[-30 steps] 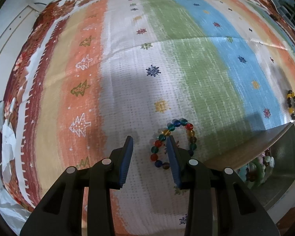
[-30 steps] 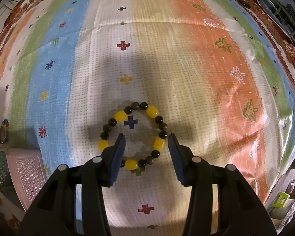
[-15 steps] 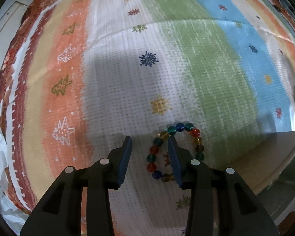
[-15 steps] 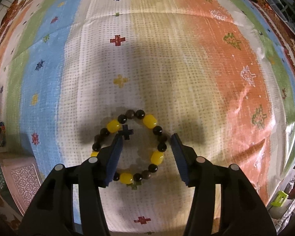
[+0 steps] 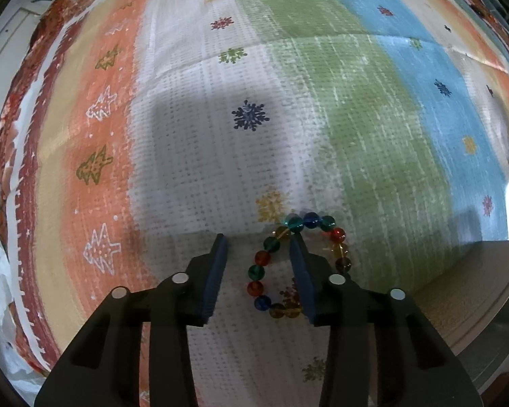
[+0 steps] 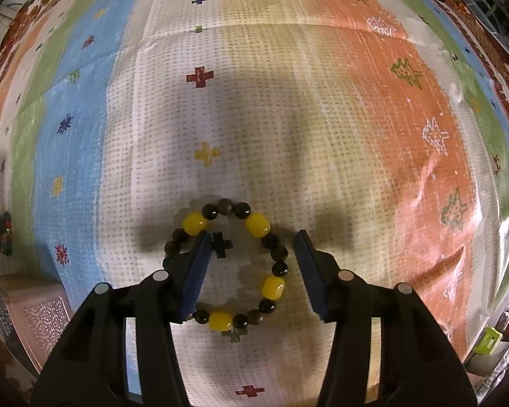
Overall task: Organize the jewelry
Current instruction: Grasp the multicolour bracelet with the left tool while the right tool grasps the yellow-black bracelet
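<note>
A bracelet of multicolour glass beads [image 5: 337, 235] lies flat on the striped cloth [image 5: 247, 68]. My left gripper [image 5: 258, 240] points down over it. The right finger stands inside the ring and the left finger outside, with the ring's left arc between them. The jaws are closing, and the pads are clear of the beads. A bracelet of yellow and dark beads [image 6: 258, 224] lies under my right gripper [image 6: 251, 237]. Its left finger covers the ring's left edge and its right finger stands outside the right arc. These jaws are closing too, without touching the beads.
A box with a pale lid [image 5: 475, 288] sits at the lower right of the left wrist view. It shows as a pink patterned box [image 6: 40, 315] at the lower left of the right wrist view. Clutter [image 6: 488, 339] lies past the cloth's right edge.
Both grippers have sunk closer to the cloth, so each bracelet looks larger and sits further in between the fingers. Neither bracelet has moved.
</note>
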A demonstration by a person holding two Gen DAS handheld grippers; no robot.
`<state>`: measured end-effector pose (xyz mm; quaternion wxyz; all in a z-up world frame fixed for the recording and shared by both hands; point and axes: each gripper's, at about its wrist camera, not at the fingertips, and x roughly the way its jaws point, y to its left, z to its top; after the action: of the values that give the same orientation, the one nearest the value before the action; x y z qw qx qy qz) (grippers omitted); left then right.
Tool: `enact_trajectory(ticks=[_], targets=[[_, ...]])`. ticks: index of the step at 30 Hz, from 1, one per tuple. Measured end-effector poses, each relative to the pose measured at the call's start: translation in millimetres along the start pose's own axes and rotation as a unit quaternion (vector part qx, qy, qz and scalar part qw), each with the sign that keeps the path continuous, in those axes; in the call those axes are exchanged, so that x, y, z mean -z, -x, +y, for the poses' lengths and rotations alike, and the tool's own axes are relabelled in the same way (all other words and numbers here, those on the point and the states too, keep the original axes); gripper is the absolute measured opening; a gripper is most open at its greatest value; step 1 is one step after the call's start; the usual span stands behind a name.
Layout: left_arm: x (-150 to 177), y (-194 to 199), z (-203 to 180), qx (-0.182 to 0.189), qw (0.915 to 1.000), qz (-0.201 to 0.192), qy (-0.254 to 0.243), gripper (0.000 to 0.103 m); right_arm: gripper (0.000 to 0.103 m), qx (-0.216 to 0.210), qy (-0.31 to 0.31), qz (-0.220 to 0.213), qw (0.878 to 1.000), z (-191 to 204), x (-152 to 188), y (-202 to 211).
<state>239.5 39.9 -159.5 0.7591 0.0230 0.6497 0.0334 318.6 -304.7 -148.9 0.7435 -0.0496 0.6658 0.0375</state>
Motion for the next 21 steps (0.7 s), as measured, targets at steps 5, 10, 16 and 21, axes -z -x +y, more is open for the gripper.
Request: enact_trajectory(ticks=[5,10,16,21], targets=[[-1,0,-4,-0.001,1.0000,-0.003,0.002,0.018,0.033,-0.013,0.001,-0.002,1.000,4,9,2],[-1,1,-8,-0.002,1.0000,-0.003,0.003,0.009,0.014,-0.028,0.001,-0.002,1.000,3,10,2],[-3,10,3,0.011,0.9996,-0.014,0.021,0.009,0.011,-0.059,0.002,-0.020,0.998,8,7,13],[-3,21,4,0.020,0.9990,-0.031,0.027,0.009,0.011,-0.048,0.017,-0.035,0.998,15,7,20]])
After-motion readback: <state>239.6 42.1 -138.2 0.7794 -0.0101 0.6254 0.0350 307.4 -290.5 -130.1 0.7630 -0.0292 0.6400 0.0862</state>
